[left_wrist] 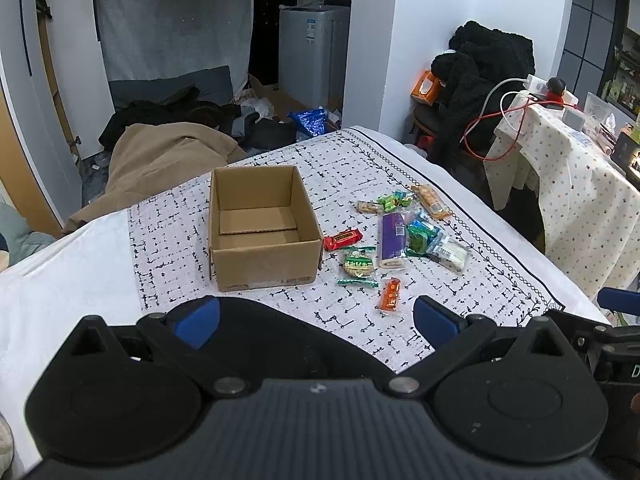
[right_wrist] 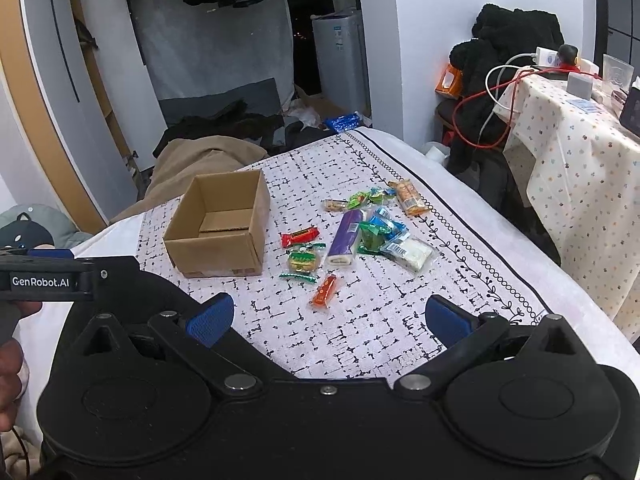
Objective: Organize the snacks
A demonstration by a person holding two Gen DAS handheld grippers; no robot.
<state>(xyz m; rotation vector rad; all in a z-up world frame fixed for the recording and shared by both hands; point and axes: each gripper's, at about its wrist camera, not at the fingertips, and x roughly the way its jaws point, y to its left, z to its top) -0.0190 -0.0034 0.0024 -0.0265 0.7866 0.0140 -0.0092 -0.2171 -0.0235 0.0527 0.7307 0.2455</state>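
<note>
Snacks (left_wrist: 404, 236) lie scattered beside the empty cardboard box (left_wrist: 260, 228); none is packed yet. Left gripper (left_wrist: 316, 316) and right gripper (right_wrist: 330, 316) hover near the box, fingers spread wide, holding nothing.

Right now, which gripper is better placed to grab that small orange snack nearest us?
Probably the right gripper: the orange snack lies centred just beyond its open fingers. The left gripper, also open, faces the cardboard box.

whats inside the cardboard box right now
No snacks show inside the box: both views show only its bare cardboard floor and inner flap. The near wall hides a strip of floor behind it. The snacks lie on the cloth beside it.
</note>
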